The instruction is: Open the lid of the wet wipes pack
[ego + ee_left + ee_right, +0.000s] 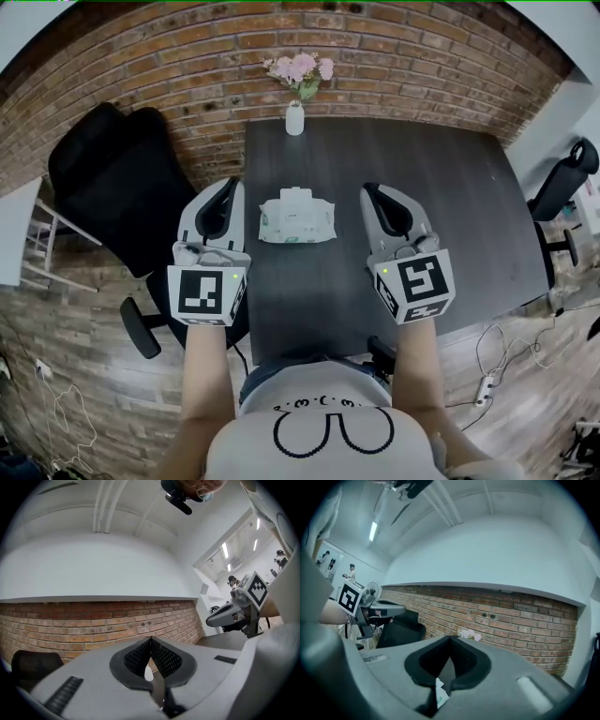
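Lying flat on the dark table [450, 216], the wet wipes pack [297, 219] is sitting midway between both grippers, its long axis running side to side. The left gripper [229, 191] and right gripper [372, 194] are flanking it, both with jaws pressed together and empty, and both about equally near.

This looks like an office. A big dark table [441, 206] stands against a brick wall [187, 56]. A black office chair [122, 187] on wheels sits left of the table, another chair [567, 173] right of it. A power strip [485, 386] lies on the wooden floor [94, 375] near the table.
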A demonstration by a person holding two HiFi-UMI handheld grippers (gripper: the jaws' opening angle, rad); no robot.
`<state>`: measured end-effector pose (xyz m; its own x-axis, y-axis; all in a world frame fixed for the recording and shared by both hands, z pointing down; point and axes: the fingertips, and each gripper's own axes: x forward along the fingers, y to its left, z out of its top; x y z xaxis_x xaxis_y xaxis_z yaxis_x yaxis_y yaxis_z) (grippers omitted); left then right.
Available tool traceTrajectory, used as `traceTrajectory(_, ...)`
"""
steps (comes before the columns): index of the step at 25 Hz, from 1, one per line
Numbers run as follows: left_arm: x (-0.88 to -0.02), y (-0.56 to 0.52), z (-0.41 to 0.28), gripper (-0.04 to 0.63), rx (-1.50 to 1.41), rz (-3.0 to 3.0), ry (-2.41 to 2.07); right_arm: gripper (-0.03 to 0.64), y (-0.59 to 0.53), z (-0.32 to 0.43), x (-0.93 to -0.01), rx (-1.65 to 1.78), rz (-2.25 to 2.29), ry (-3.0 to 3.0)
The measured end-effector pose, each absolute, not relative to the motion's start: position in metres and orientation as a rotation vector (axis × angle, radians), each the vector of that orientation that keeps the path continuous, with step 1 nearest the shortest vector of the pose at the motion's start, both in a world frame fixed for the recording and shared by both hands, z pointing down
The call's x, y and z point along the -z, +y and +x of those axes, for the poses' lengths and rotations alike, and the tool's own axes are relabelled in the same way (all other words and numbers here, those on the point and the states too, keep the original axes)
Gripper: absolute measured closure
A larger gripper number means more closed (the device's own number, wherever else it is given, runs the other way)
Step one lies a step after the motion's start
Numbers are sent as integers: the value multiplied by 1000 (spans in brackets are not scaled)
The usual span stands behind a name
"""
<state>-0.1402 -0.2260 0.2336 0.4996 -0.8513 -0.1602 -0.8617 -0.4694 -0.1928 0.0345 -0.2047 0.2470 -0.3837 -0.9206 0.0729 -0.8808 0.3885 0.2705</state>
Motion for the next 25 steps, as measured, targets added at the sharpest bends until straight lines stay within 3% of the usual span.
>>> traceTrajectory(25,-212,-222,-142,595,-118,-2502,1458,617,-200,28,-229,331,1605,-2435)
